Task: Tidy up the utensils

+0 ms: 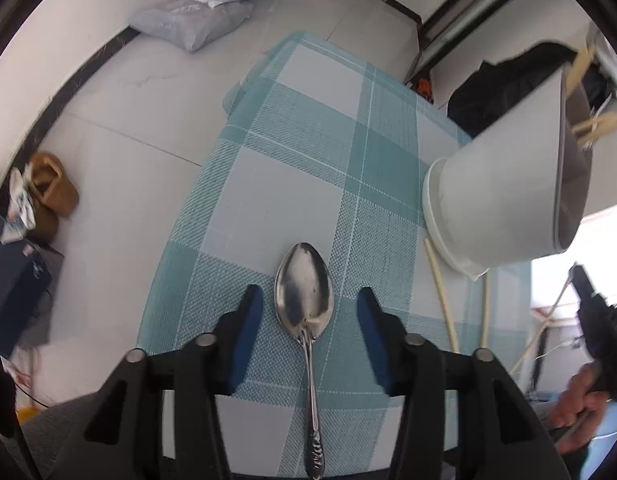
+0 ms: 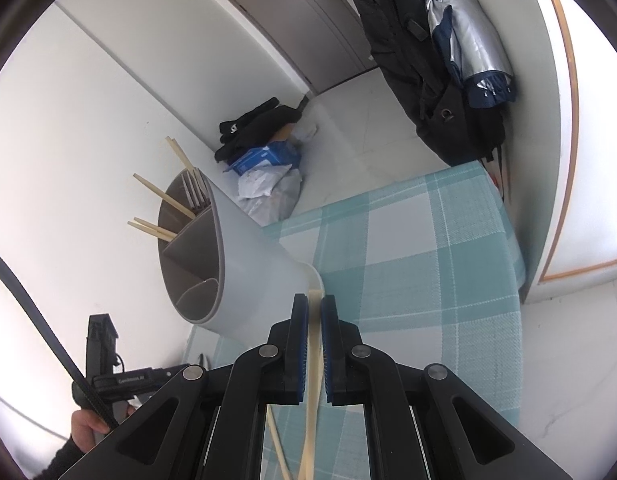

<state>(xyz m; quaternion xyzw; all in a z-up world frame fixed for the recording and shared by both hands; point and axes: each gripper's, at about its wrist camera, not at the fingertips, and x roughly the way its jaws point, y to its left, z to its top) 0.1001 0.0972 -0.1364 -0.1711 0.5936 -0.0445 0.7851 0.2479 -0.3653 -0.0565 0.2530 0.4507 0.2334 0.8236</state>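
A steel spoon (image 1: 306, 304) lies on the teal checked tablecloth (image 1: 308, 184), bowl pointing away. My left gripper (image 1: 308, 300) is open, its blue pads on either side of the spoon's bowl, not touching it. A white utensil holder (image 1: 504, 200) stands at the right; it also shows in the right wrist view (image 2: 228, 264), with chopsticks (image 2: 164, 200) and forks (image 2: 196, 192) in its compartments. My right gripper (image 2: 314, 304) is shut on a pale chopstick (image 2: 313, 360) beside the holder's base. A second chopstick (image 2: 278, 444) lies on the cloth under it.
Two chopsticks (image 1: 442, 296) lie on the cloth by the holder's base. Bags (image 1: 196, 20) and slippers (image 1: 48, 188) sit on the floor beyond the table edge. Coats (image 2: 420, 60) hang at the far side. The table's edges are close on the left and far sides.
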